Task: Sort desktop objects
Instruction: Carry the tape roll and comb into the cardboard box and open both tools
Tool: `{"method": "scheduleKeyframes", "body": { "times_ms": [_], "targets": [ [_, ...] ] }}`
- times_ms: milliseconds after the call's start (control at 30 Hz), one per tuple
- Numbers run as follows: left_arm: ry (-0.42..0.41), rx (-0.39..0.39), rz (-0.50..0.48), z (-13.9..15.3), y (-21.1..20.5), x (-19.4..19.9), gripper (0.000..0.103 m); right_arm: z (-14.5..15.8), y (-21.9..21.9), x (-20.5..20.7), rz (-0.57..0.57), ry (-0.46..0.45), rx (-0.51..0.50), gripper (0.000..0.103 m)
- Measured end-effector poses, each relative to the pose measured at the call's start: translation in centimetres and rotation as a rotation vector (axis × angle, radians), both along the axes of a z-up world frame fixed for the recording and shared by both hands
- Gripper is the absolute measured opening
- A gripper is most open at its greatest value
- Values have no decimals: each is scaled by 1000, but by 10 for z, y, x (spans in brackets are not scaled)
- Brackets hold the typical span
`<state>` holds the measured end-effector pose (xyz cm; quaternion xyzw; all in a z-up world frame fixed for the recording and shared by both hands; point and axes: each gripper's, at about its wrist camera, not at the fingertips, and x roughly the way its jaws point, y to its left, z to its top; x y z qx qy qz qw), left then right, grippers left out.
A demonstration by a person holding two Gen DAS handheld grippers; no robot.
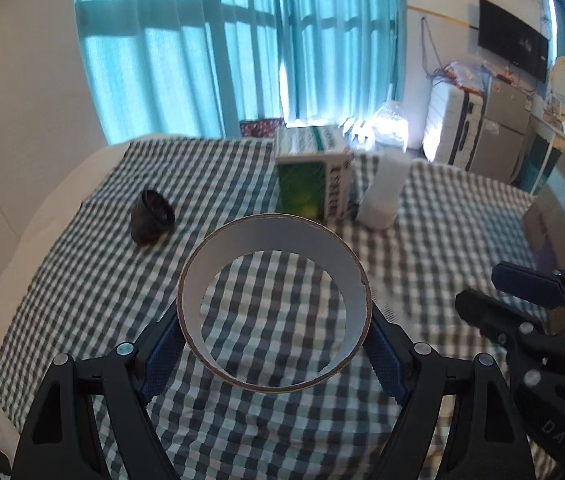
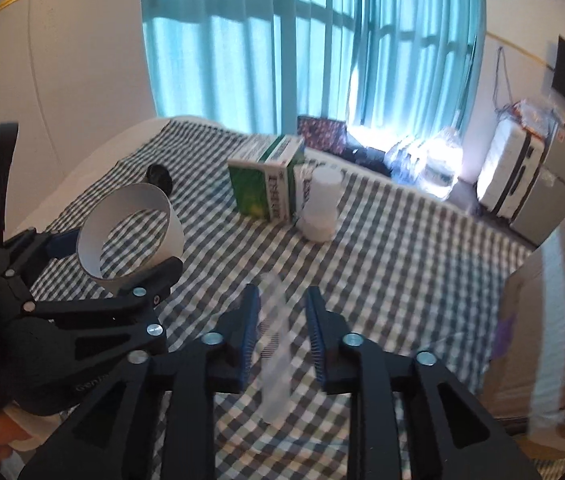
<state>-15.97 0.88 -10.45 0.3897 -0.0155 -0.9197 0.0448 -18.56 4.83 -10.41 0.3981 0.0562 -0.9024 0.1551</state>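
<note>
My left gripper point(image 1: 274, 320) is shut on a wide tape roll point(image 1: 274, 236), white inside with a brown rim, held above the checked cloth point(image 1: 82, 280); the right wrist view shows the same roll point(image 2: 138, 200) at the left. My right gripper point(image 2: 282, 304) has its jaws apart over the cloth. A clear, blurred tube-like piece point(image 2: 276, 360) lies between its blue pads point(image 2: 316, 340), which do not press on it. A green-and-white box point(image 1: 310, 184) and a white bottle point(image 1: 382, 192) stand together at the back. A small black object point(image 1: 150, 216) lies at the left.
A cardboard box point(image 2: 542, 320) stands at the cloth's right edge. Beyond the far edge are teal curtains point(image 1: 186, 60), bags, a white suitcase point(image 1: 450, 128) and a small fridge point(image 1: 502, 128). My right gripper point(image 1: 502, 294) is close to the right of my left one.
</note>
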Motion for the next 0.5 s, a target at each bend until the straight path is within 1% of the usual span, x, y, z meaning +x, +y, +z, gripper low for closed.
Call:
{"method": "scheduleKeyframes", "body": {
  "times_ms": [33, 67, 133, 167, 267, 333, 400, 500],
  "targets": [
    [-10, 5, 10, -6, -4, -1, 83, -9, 0, -6, -4, -25, 6, 42],
    [-21, 10, 21, -13, -7, -4, 83, -22, -2, -15, -7, -78, 13, 46],
    [-40, 7, 48, -25, -14, -10, 83, -40, -2, -27, -15, -168, 19, 51],
    [-47, -5, 63, -30, -17, -14, 83, -52, 0, -33, -30, -218, 13, 51],
    [-60, 1, 79, -40, -23, -20, 83, -73, 4, -40, -39, -295, -10, 51],
    [-74, 28, 85, -47, -26, -23, 83, -80, 4, -42, -45, -315, 4, 51],
    [-83, 39, 82, -51, -26, -25, 83, -86, 1, -44, -38, -320, 37, 51],
    [-95, 45, 72, -56, -26, -26, 83, -93, -6, -42, -16, -304, 109, 52]
  ]
}}
